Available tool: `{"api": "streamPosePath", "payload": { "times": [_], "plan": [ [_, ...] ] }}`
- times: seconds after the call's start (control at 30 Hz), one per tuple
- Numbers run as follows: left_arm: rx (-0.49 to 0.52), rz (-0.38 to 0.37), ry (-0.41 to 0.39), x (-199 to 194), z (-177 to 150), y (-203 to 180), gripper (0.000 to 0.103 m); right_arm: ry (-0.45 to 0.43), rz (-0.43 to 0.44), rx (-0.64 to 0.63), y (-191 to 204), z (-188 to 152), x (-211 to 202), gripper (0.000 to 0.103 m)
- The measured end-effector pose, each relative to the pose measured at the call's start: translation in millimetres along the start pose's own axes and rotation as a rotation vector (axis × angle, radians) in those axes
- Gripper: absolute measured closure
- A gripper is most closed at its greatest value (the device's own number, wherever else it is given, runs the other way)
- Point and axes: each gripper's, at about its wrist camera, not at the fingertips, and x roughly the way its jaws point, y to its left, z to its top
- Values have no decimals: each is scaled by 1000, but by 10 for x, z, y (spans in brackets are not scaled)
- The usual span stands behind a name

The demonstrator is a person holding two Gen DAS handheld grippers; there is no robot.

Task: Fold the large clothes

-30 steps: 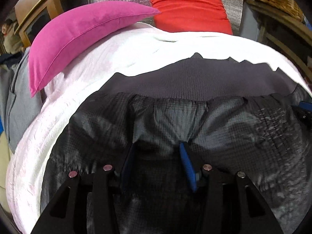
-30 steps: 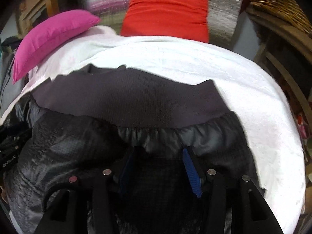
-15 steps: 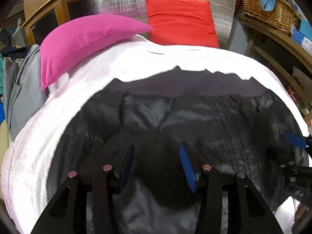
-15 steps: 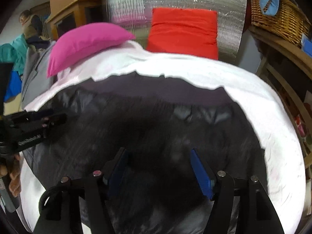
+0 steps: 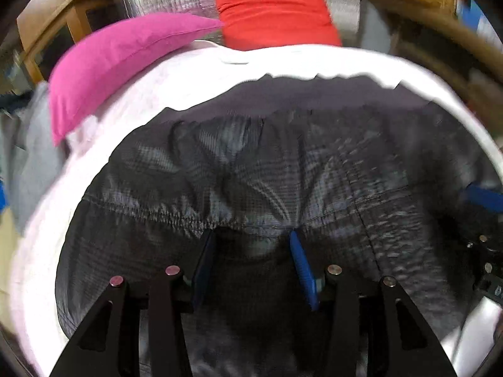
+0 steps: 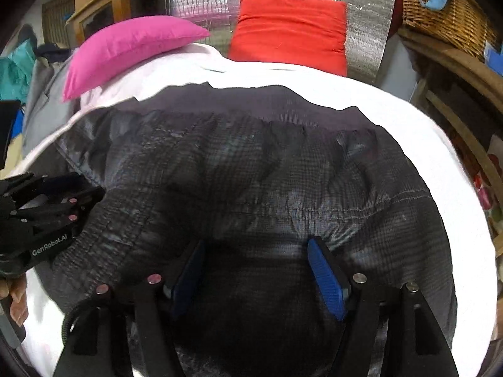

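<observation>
- Since a second ago both grippers have drawn back from the ribbed hem; more of the dark jacket [image 6: 251,169] shows, spread over the white bedding [image 6: 418,132]
- Right gripper [image 6: 256,270]: jaws have just been opening, now wide, pads clear of the cloth between them
- Left gripper [image 5: 253,264]: narrower; a pucker of fabric sits at its tips, but whether it is gripped cannot be told
- Judged progress: one fold laid, further folds remain
- Pink pillow [image 5: 125,59] lies beyond
</observation>
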Motion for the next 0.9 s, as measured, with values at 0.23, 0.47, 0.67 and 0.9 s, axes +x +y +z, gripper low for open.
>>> {"api": "streamPosePath", "payload": {
  "times": [0.23,0.47,0.67,0.9],
  "plan": [
    [-263,-62,-166,-558,-46,1444,19,-94,80,322,-1266,-142,-676,15],
    [-439,-280,-20,-78,-164,2176,19,42,318,584,-1968,-455,-174,15],
    [-431,-373,112,267,-263,2027,19,126,407,544,-1797,-445,134,15],
    [-285,-286,119,221,-104,1630,80,158,361,452,-1692,-298,91,68]
  ]
}}
